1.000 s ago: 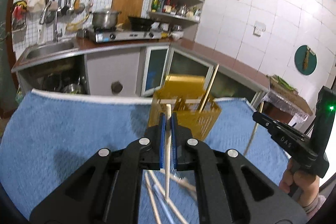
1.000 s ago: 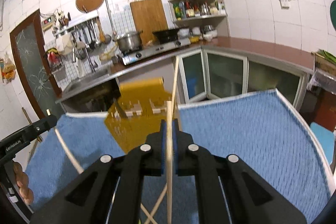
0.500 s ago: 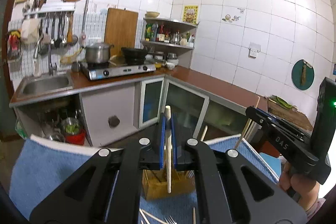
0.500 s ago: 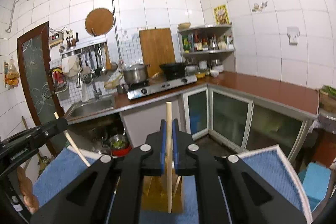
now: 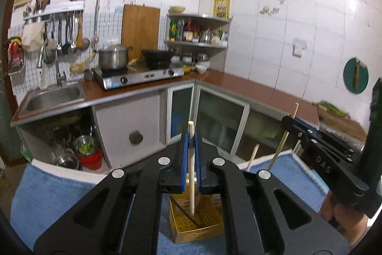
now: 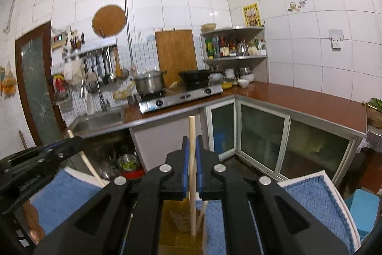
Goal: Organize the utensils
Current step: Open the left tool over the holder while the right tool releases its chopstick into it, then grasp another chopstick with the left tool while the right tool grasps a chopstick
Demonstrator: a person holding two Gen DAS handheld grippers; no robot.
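Two grippers are raised above a blue terry towel, each with its fingers closed on one pale wooden chopstick. The left gripper clamps its chopstick nearly upright between blue pads, the squared top poking above them and the tapered lower end hanging over a yellow perforated plastic utensil basket that stands on the towel. The right gripper pinches a second chopstick the same way, its round top above the pads and its lower end down inside the same yellow basket. In the left view, one more stick leans up out from behind the left gripper's body beside the right gripper's chopstick. Behind, a brown L-shaped counter carries a steel two-burner stove with one steel pot and one black wok.
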